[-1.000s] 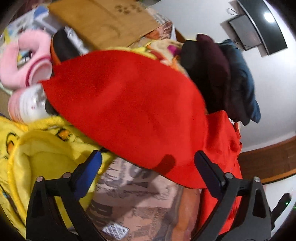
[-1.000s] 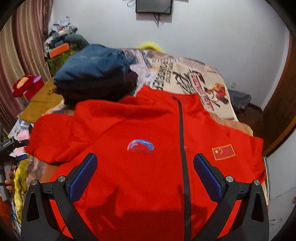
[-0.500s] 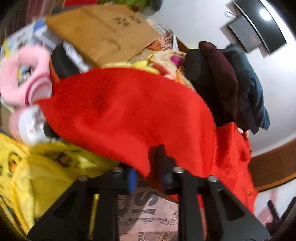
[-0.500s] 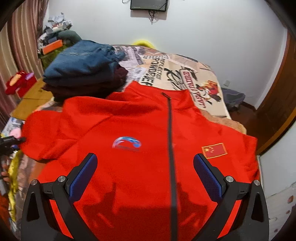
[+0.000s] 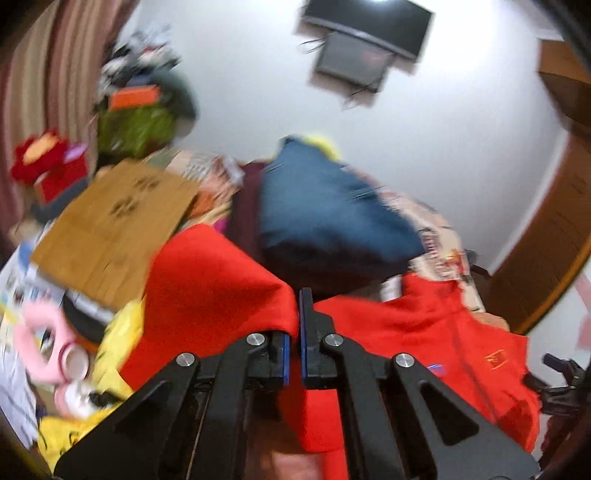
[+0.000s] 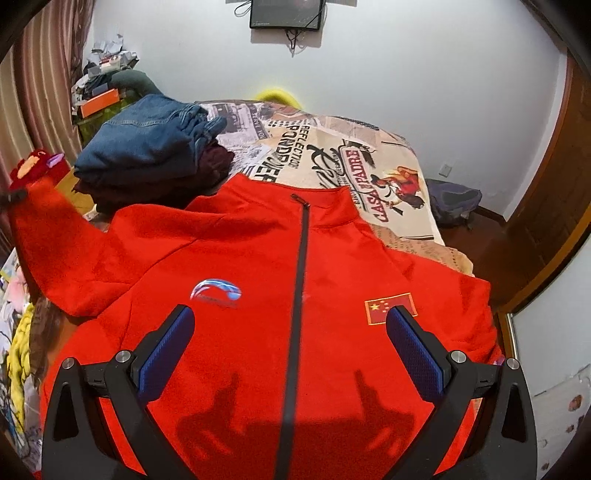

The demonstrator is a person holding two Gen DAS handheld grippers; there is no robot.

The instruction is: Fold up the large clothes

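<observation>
Red jacket (image 6: 258, 295) lies front-up on the bed (image 6: 332, 147), zip closed down the middle, collar toward the far wall, a blue logo on one breast and a flag patch (image 6: 389, 307) on the other. Left gripper (image 5: 294, 321) has its jaws pinched nearly together on a fold of the jacket's sleeve (image 5: 210, 280); red cloth bunches over the left finger and hangs below (frame badly motion-blurred, so the exact bite point is likely the cuff edge, not certain). In the right wrist view that sleeve (image 6: 48, 240) rises up and away from the bed at the left edge. Right gripper (image 6: 290, 350) hangs over the jacket's lower chest, jaws spread wide, holding nothing; its shadow falls on the cloth beneath. Just beyond the collar sits a pile of folded clothes (image 6: 147, 147), denim on top, dark maroon under it. Yellow blanket (image 5: 114, 339) bunched beside the bed, below the lifted sleeve. TV (image 6: 286, 14) on the wall.
</observation>
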